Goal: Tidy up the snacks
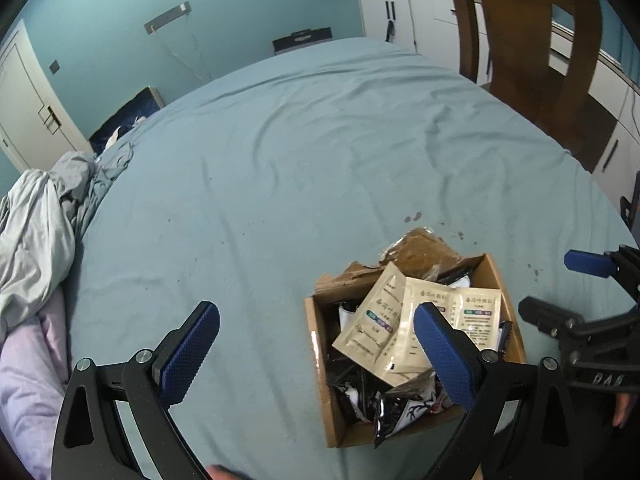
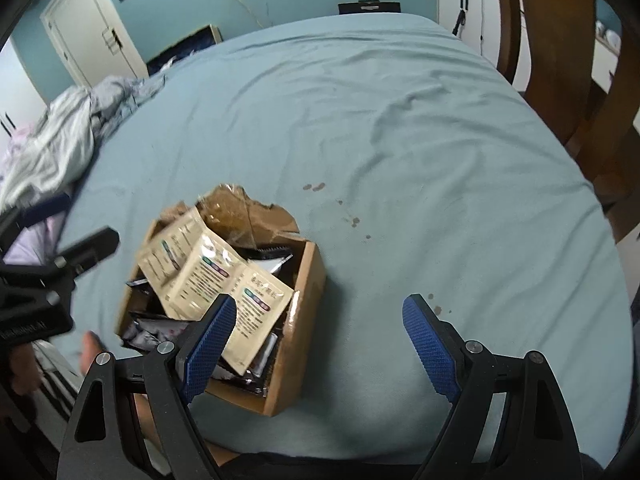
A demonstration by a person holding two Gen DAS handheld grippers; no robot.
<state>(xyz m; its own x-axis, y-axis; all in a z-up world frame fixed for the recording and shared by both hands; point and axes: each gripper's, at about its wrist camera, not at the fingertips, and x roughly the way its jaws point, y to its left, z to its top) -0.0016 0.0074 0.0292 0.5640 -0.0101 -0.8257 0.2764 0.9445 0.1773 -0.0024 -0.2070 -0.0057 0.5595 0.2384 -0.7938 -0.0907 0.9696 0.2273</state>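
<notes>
A torn cardboard box (image 1: 416,360) of snack packets sits on the bed (image 1: 300,140), 3 beige sachets (image 1: 404,320) on top. Left gripper (image 1: 316,350) and right gripper (image 2: 320,342) hover, jaws apart and empty; any straggling sachet should be tucked flat inside.

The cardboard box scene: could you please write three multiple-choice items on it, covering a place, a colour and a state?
1. Where does the cardboard box stand?
A. On the bed sheet
B. On a chair
C. On the floor

2. What colour are the sachets lying on top of the box's contents?
A. Red
B. Beige
C. Green

3. How are the left gripper and right gripper?
A. Both shut
B. Each grips a sachet
C. Both open, holding nothing

Answers: 1 A, sheet surrounds the box; 2 B, pale tan packets; 3 C, blue pads apart, nothing pressed between them.
</notes>
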